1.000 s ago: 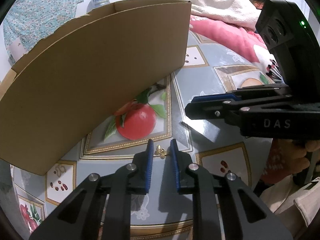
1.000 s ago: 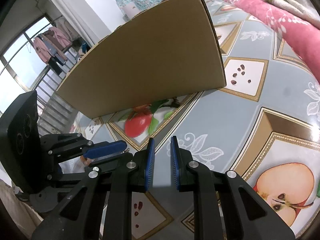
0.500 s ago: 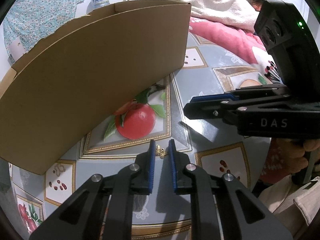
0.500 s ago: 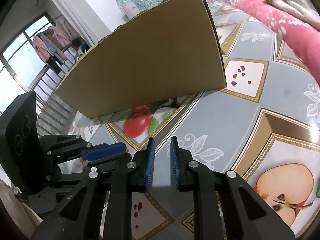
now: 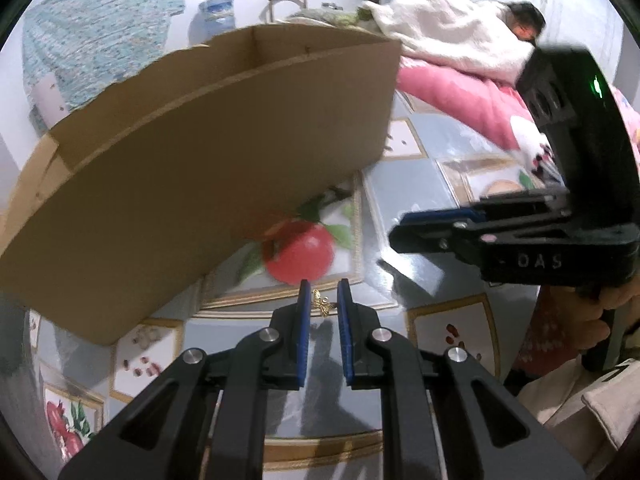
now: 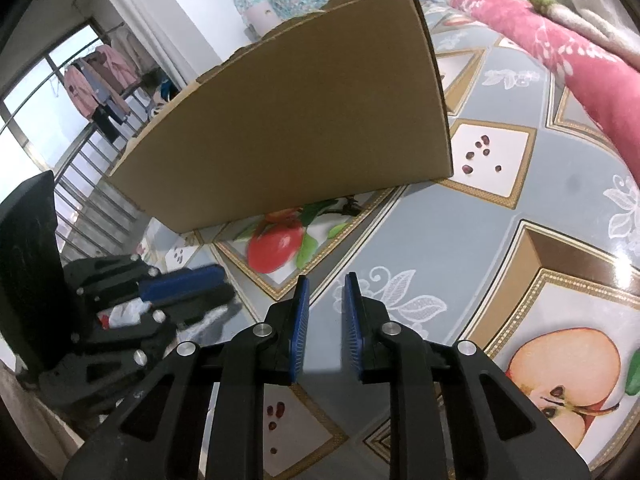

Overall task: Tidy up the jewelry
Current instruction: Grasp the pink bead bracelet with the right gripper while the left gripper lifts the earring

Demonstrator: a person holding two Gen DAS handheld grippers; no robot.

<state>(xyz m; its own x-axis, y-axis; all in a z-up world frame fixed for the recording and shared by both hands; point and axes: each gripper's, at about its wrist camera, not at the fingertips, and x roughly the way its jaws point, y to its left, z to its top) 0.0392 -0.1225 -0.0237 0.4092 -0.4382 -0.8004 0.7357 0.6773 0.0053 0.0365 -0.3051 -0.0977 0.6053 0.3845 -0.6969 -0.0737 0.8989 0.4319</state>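
Note:
A small gold jewelry piece [image 5: 322, 305] sits between the blue pads of my left gripper [image 5: 323, 292], which is shut on it just above the fruit-patterned tablecloth [image 5: 404, 196]. An open-topped cardboard box [image 5: 200, 168] stands behind it on the left. My right gripper [image 6: 326, 284] hovers over the cloth with its jaws opening and nothing between them. In the left wrist view the right gripper [image 5: 404, 228] reaches in from the right. In the right wrist view the left gripper [image 6: 218, 284] is low on the left, in front of the box [image 6: 300, 120].
A pink blanket [image 5: 452, 92] and a person under a white cover [image 5: 460, 40] lie at the table's far right. A hand [image 5: 616, 296] grips the right gripper's handle. Past the table's left edge there is a window with a railing and hanging clothes [image 6: 100, 80].
The left jaws narrowed onto the gold piece, which lay on the cloth before. The left view has since tilted, so the box's inside shows. The right jaws stand slightly wider.

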